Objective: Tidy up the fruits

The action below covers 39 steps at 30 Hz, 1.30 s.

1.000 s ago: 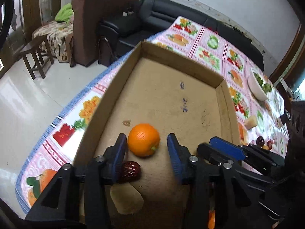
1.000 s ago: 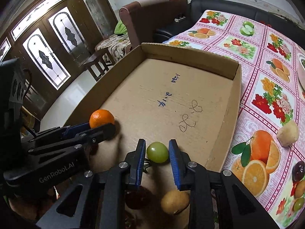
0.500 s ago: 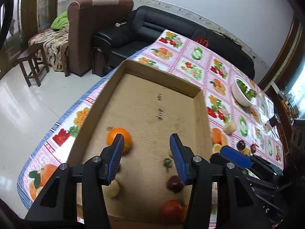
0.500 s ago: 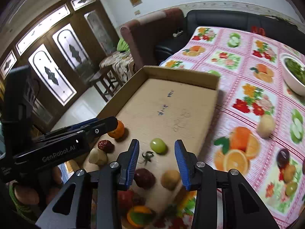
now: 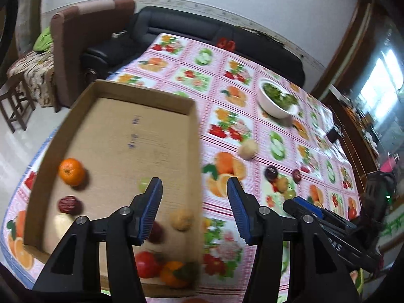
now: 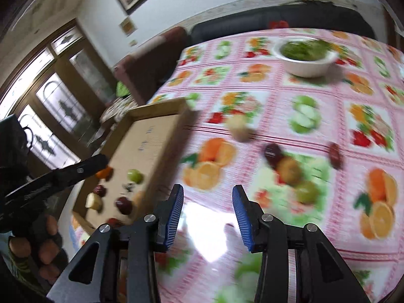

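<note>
Left gripper (image 5: 194, 212): gaping wide, holding nothing.
Right gripper (image 6: 207, 218): gaping wide, holding nothing.
Box (image 5: 113, 93): sitting at the tabletop's left edge, carrying an orange (image 5: 71, 171) by its left wall.
Loose fruit (image 6: 290, 166): lying beside the box.

The far half of the cardboard tray (image 5: 121, 126) floor lies bare, walled on all sides. Its near end is crowded: orange (image 5: 71, 171), date (image 5: 69, 204), walnut (image 5: 181, 219), tomato (image 5: 147, 264). On the bench (image 5: 227, 96), a white bowl (image 5: 276, 106) stands far; a potato (image 5: 248, 149) and a fruit cluster (image 6: 290, 169) interrupt the middle.
</note>
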Available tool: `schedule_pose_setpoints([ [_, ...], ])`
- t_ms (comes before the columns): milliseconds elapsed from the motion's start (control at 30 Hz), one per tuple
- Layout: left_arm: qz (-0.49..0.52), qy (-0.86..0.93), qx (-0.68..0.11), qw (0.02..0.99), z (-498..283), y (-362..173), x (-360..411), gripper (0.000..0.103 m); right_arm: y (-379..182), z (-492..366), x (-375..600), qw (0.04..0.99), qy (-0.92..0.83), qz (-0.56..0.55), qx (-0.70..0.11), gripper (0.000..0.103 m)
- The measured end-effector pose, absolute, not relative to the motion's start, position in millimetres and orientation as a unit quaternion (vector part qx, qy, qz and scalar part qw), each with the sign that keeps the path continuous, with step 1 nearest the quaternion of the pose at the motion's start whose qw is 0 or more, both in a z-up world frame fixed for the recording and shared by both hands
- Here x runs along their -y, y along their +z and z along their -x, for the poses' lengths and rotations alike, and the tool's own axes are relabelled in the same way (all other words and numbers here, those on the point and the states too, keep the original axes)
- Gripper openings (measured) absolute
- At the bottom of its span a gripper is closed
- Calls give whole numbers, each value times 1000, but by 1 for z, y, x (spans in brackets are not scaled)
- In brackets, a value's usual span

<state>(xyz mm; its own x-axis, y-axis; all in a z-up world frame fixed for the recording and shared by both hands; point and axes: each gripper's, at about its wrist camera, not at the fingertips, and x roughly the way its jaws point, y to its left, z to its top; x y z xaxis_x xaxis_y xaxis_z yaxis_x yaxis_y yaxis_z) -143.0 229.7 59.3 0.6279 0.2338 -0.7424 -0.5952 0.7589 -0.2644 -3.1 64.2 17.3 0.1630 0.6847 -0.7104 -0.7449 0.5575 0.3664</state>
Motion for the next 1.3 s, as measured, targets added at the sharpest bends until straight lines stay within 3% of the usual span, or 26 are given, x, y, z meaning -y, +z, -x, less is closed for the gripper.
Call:
schedule_pose_setpoints([
  [433, 245, 204, -376, 870, 107, 55, -203, 52, -12, -38, -46, 797, 399, 104, -441, 43],
  [633, 248, 196, -391, 864, 87, 47, -203, 52, -17, -41, -55, 796, 400, 117, -439, 37],
  [700, 252, 193, -397, 861, 82, 43, -202, 52, -17, -42, -56, 796, 398, 120, -440, 27],
  [833, 257, 185, -403, 859, 77, 38, -199, 52, -11, -43, -45, 795, 399, 104, -444, 26],
  [1067, 258, 162, -409, 860, 70, 33, -187, 52, 2, -27, 52, 822, 342, 84, -447, 26],
  [1300, 249, 143, -415, 863, 57, 33, -166, 52, 6, -28, 196, 874, 172, 51, -452, 26],
])
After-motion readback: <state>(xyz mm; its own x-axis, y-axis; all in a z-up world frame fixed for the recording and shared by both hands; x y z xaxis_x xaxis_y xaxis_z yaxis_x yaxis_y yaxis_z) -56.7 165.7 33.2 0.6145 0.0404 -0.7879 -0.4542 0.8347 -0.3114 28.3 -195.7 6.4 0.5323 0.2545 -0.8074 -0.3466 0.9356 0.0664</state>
